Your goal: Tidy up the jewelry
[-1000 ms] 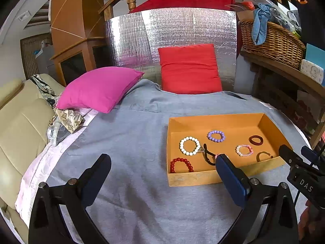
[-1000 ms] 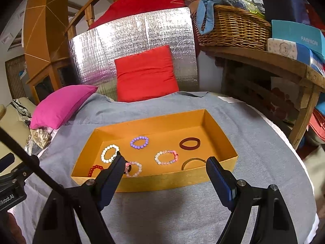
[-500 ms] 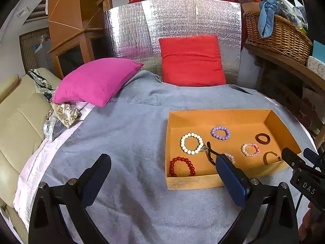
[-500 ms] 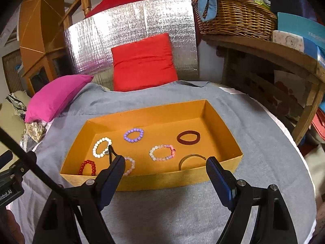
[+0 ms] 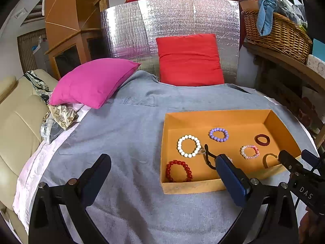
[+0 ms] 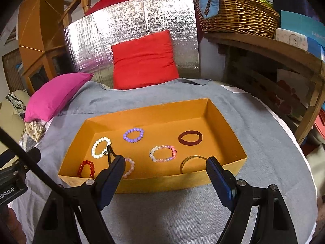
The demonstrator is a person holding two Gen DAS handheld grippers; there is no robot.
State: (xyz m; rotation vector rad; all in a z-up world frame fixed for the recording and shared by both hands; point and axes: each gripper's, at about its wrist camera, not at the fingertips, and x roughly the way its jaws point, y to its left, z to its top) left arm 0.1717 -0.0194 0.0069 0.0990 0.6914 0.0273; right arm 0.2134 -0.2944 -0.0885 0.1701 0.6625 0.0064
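An orange cardboard tray (image 6: pixel 154 183) (image 5: pixel 191 186) lies on the grey cloth. Inside it are several bracelets: a white bead bracelet (image 6: pixel 101 147) (image 5: pixel 189 146), a purple one (image 6: pixel 134 135) (image 5: pixel 218 134), a pink-and-white one (image 6: pixel 163 153) (image 5: pixel 250 151), a red bead one (image 6: pixel 86 168) (image 5: pixel 178 170), a dark red band (image 6: pixel 190 137) (image 5: pixel 262 139), a thin gold bangle (image 6: pixel 192 161) and a black cord (image 5: pixel 208 158). My right gripper (image 6: pixel 165 167) hangs open over the tray's near wall, empty. My left gripper (image 5: pixel 162 165) is open and empty, left of the tray.
A pink pillow (image 5: pixel 91 81) and a red pillow (image 5: pixel 190 60) lie at the back against a silver foil panel (image 5: pixel 172 26). A wicker basket (image 6: pixel 237 12) stands on a wooden shelf at right. A beige sofa (image 5: pixel 16 122) borders the left side.
Both views have tilted slightly downward and closer, so the tray sits a little higher and larger in frame. The jaws have kept their width and the bracelets lie where they were.
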